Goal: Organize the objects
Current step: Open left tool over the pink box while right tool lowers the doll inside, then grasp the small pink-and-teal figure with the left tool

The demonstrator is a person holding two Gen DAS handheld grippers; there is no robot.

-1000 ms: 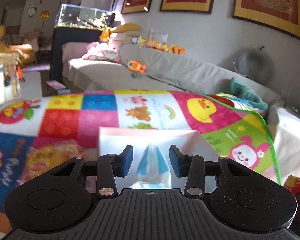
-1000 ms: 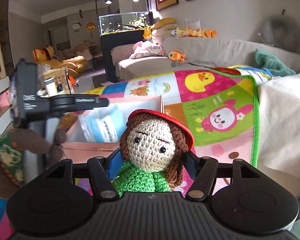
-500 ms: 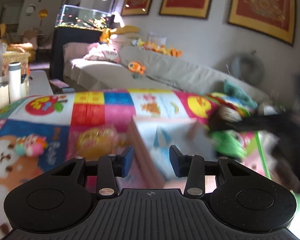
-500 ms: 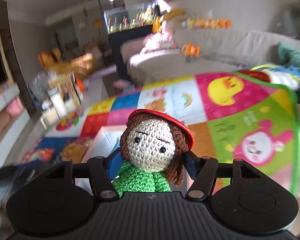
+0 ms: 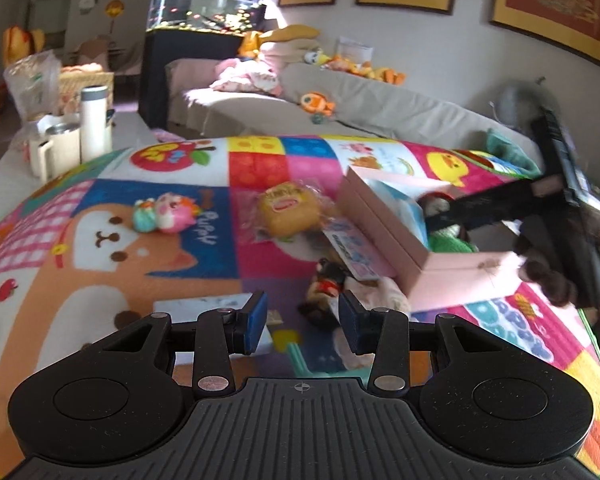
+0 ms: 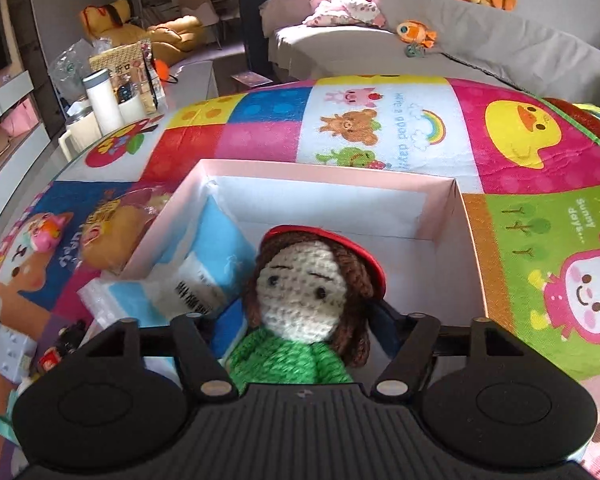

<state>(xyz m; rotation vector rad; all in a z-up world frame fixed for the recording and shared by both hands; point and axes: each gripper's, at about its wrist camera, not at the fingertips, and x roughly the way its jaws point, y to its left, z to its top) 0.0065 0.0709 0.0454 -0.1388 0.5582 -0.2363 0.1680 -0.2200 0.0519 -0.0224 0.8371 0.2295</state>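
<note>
The crocheted doll (image 6: 300, 300) lies between the fingers of the right gripper (image 6: 304, 320), over the open pink box (image 6: 456, 200). Its long axis runs along the gripper's line: the red-hatted head points away from the camera toward the box's far wall, the green body back toward the gripper base. The face is turned up to the camera. The right jaws are opening, with the doll between them; the pads sit apart from the head and hair rather than pressing on them.

The doll is knitted yarn: cream face, brown strands of hair, a ribbed green jumper, a smooth red brim. The box is stiff card, rectangular, pink outside and white inside, and stands on the patchwork play mat (image 6: 540, 240) near the mat's far right part. Inside it, against the left wall, lies a blue and white plastic packet (image 6: 204, 276) with printed text; the right half of the floor is bare white.

The left gripper (image 5: 303, 322) hovers over the mat's near part, its blue-padded fingers partly apart with nothing between them. On the mat to the left of the box lie a wrapped bun (image 5: 288, 210), a small pink plush toy (image 5: 166, 216) and a dark figurine (image 5: 328, 280).
</note>
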